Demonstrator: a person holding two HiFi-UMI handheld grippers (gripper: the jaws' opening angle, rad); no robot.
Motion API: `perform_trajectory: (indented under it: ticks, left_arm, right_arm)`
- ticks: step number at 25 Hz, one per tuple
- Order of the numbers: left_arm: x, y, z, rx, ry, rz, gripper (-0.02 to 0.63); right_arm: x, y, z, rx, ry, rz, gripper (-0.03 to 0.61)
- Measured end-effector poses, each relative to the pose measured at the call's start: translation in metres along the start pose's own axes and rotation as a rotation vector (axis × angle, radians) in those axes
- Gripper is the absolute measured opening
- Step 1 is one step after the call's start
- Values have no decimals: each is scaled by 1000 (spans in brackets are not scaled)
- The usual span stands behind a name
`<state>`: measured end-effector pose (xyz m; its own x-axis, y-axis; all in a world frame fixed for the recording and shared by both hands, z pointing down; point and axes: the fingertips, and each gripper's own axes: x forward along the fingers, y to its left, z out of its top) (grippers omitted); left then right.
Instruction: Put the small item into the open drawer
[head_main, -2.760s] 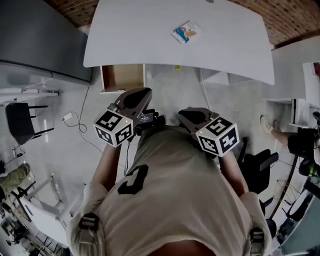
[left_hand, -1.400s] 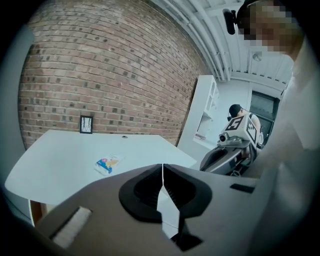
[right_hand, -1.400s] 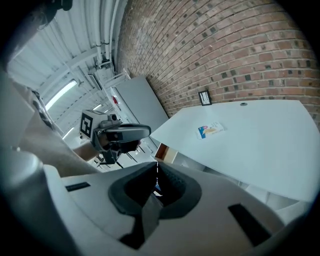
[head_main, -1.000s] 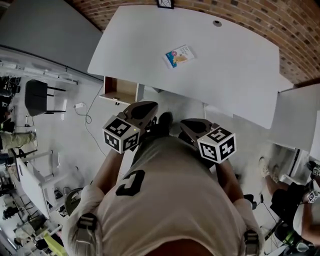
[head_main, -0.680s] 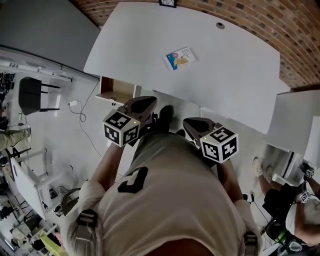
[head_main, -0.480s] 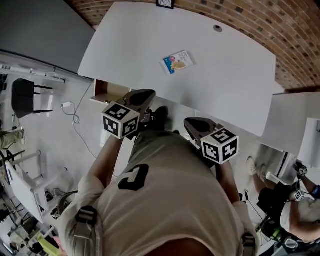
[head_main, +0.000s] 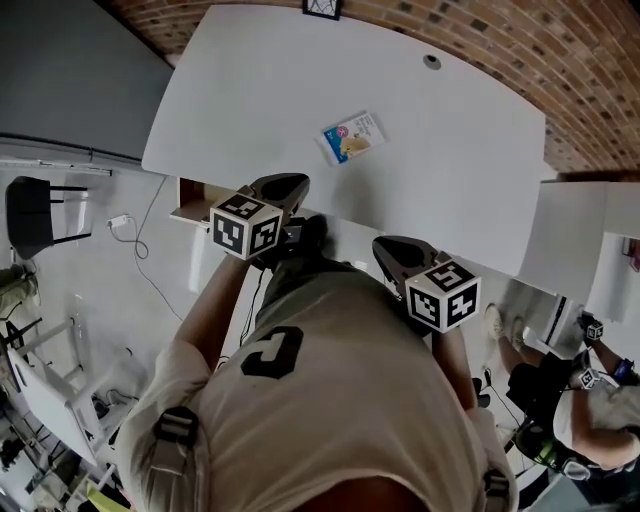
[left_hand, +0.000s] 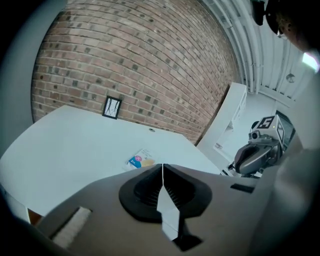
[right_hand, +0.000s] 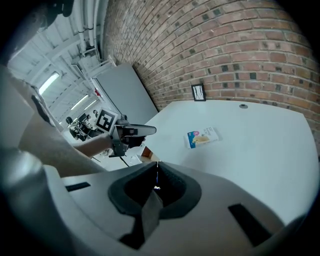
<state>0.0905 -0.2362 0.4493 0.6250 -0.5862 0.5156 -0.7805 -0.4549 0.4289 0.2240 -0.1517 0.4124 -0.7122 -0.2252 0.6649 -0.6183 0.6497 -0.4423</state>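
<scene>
The small item is a flat packet (head_main: 352, 137) with blue and yellow print, lying on the white table (head_main: 250, 90) toward its middle. It also shows as the packet (left_hand: 141, 160) in the left gripper view and the packet (right_hand: 202, 136) in the right gripper view. The open wooden drawer (head_main: 192, 203) peeks out under the table's left front edge, partly hidden by my left gripper (head_main: 288, 184). Both grippers are held at the table's near edge, short of the packet. The left gripper (left_hand: 162, 166) is shut and empty. The right gripper (right_hand: 157, 165) is shut with nothing in it.
A second white desk (head_main: 568, 240) stands to the right, a grey panel (head_main: 60, 80) and a black chair (head_main: 30, 215) to the left. A brick wall with a small framed picture (head_main: 321, 8) backs the table. Another person (head_main: 590, 400) is at lower right.
The view has moved up to the table: its near edge now lies just ahead of both grippers. The drawer has slid behind the left gripper. Both jaws stay shut.
</scene>
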Motion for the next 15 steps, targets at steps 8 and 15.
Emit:
perform_trajectory:
  ticks: [8, 15]
  left_arm:
    - [44, 41, -10, -60, 56, -16, 9]
    - [87, 73, -14, -184, 83, -15, 48]
  right_arm:
    - [24, 2, 18, 6, 42, -15, 6]
    - [36, 1, 31, 29, 58, -42, 6]
